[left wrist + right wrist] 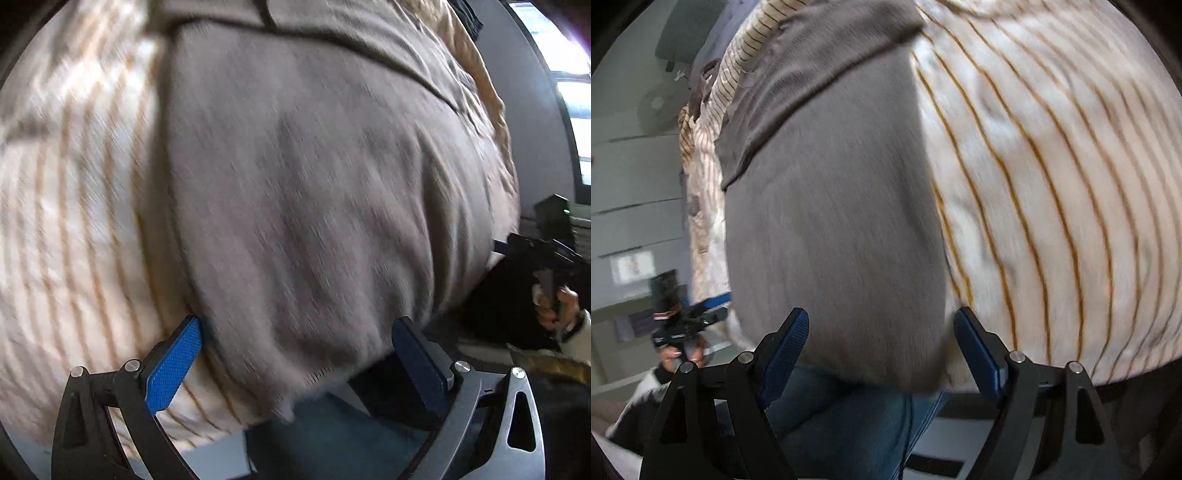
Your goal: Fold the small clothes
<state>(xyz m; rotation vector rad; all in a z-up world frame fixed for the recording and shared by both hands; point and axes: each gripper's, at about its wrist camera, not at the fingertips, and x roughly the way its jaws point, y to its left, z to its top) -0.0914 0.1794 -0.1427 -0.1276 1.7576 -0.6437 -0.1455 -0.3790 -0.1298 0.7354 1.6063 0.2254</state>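
Item: grey garment [314, 184], lying on striped cream bedding [74, 184]; my left gripper [299, 365] and right gripper [881, 350] both spread wide, grey cloth between the fingers, unpinched

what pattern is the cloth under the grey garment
Cream with thin orange-brown stripes, sharpest in the right wrist view.

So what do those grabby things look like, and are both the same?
Nearly the same. The left gripper has black metal arms with triangle-shaped holes, shiny silver bolts, and flat blue bumpy pads on its jaws. One side arm looks greyer. The right gripper has the same black arms, silver bolts and blue pads. No cables or writing show on either one.
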